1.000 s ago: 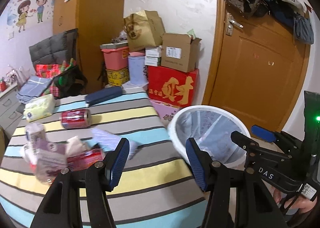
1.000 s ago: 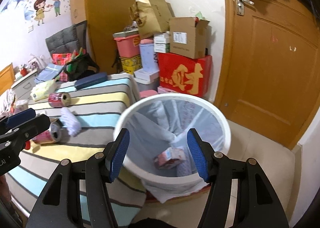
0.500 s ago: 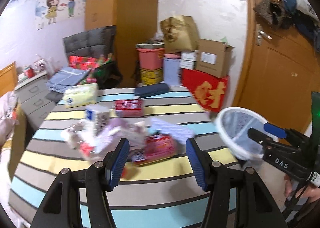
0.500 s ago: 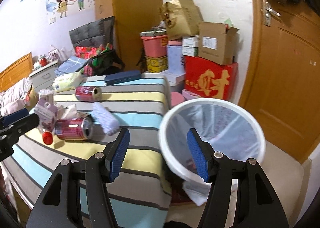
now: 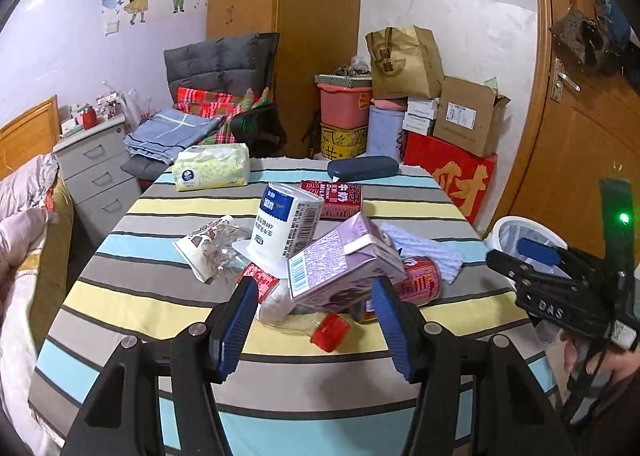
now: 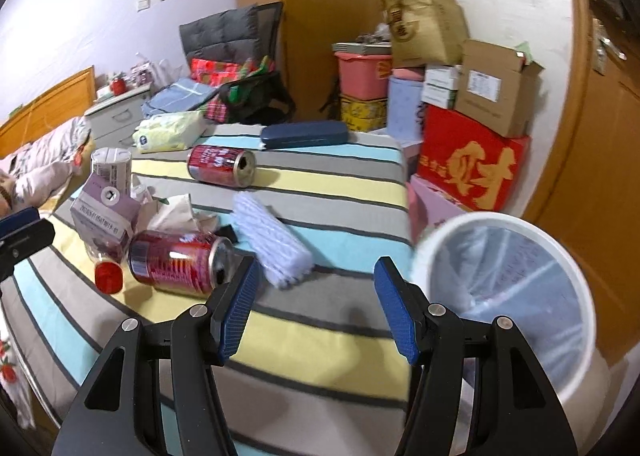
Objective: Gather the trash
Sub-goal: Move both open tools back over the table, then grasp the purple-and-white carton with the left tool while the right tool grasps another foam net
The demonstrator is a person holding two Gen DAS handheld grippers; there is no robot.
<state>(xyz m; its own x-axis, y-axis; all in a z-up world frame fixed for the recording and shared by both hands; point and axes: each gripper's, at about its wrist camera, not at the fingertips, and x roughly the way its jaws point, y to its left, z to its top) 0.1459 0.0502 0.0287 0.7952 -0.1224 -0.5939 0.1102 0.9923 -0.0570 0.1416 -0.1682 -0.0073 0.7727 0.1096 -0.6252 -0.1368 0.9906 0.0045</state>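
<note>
On the striped table (image 6: 320, 320): two red cans, one (image 6: 176, 262) near the front edge, one (image 6: 222, 165) further back. One purple carton (image 5: 344, 264). One white milk carton (image 5: 286, 222). One clear bottle with one red cap (image 5: 330, 332). One white foam sleeve (image 6: 272, 240). One tissue pack (image 5: 212, 172). One blue case (image 5: 362, 168). Beside the table: one white bin (image 6: 508, 296).

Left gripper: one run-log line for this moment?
left gripper: empty, jaws opening, facing purple carton | right gripper: open, empty | bin: beside table
</note>
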